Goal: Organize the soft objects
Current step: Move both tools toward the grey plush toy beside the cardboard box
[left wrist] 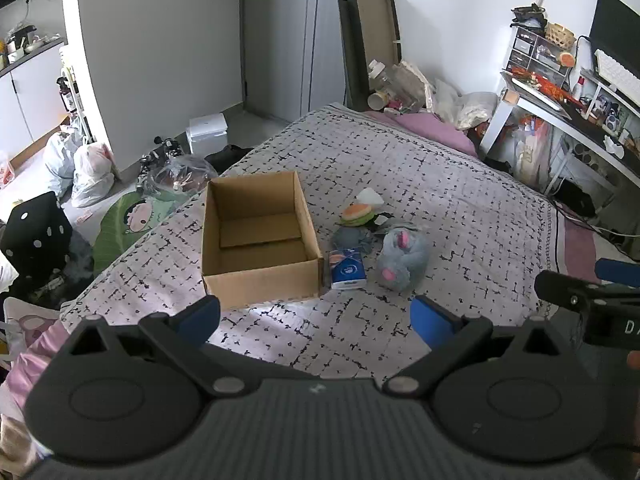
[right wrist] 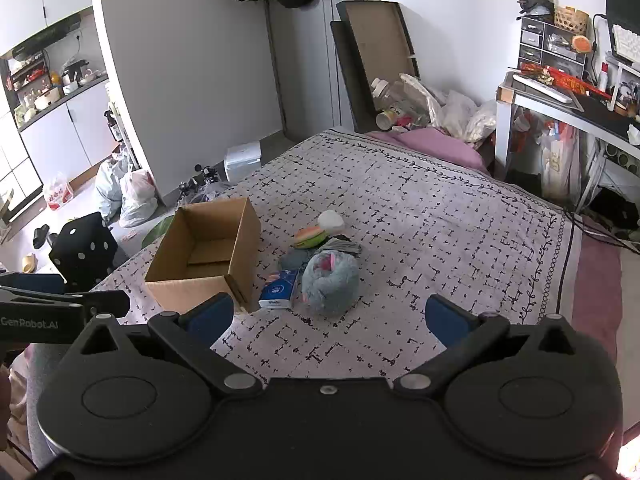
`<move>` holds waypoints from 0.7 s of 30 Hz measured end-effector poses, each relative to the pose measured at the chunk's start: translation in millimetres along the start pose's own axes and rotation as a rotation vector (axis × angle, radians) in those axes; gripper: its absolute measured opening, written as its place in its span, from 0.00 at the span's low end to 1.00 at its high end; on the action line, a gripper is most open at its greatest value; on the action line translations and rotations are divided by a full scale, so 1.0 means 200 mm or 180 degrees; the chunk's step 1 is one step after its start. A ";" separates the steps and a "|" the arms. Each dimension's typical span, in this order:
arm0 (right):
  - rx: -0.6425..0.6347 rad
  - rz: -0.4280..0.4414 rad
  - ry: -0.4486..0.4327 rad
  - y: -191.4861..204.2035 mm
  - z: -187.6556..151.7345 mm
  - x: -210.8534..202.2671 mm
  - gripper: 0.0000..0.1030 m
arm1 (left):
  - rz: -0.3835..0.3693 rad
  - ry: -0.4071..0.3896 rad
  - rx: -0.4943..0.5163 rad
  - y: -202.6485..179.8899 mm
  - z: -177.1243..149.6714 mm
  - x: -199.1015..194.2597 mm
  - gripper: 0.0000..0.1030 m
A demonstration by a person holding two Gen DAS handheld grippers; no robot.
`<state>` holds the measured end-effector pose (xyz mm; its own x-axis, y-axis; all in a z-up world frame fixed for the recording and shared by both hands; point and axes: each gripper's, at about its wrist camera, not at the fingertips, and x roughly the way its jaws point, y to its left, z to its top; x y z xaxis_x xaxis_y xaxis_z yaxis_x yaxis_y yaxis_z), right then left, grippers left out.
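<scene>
An open, empty cardboard box [left wrist: 256, 236] [right wrist: 208, 252] sits on the patterned bedspread. Right of it lies a pile of soft things: a grey plush toy with pink patches [left wrist: 400, 256] [right wrist: 330, 280], a burger-shaped plush [left wrist: 356, 213] [right wrist: 309, 237], a white soft piece [left wrist: 370, 196] [right wrist: 331, 220], a grey cloth [left wrist: 352, 237] [right wrist: 294, 258] and a blue tissue pack [left wrist: 347, 269] [right wrist: 280, 290]. My left gripper [left wrist: 316, 318] is open and empty, above the bed in front of the box. My right gripper [right wrist: 330, 316] is open and empty, in front of the plush toy.
The bed [left wrist: 440, 184] fills the middle. A desk with shelves and clutter [left wrist: 568, 92] stands at the right. Bags and a bottle pile at the bed's far end [right wrist: 424, 108]. Plastic bags [left wrist: 86, 168] and a black dotted cube [left wrist: 36, 236] lie on the floor at left.
</scene>
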<state>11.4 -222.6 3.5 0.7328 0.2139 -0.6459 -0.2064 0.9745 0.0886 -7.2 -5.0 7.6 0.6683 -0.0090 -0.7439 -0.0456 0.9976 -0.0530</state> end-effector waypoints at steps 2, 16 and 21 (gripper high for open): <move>0.0005 -0.0004 0.0000 0.00 0.00 0.00 1.00 | -0.0013 -0.0008 0.0005 -0.01 0.00 -0.01 0.98; 0.0046 -0.0020 -0.0085 -0.01 0.02 -0.05 1.00 | -0.0040 -0.0105 0.0058 -0.03 0.01 -0.05 0.98; 0.0054 -0.0044 -0.0116 -0.02 0.01 -0.06 1.00 | -0.0058 -0.0131 0.0099 -0.04 0.02 -0.07 0.98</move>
<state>3.9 -229.1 12.4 0.7587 0.2026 -0.6192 -0.1854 0.9783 0.0929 -13.3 -12.1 19.9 0.6988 -0.0252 -0.7149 -0.0104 0.9989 -0.0453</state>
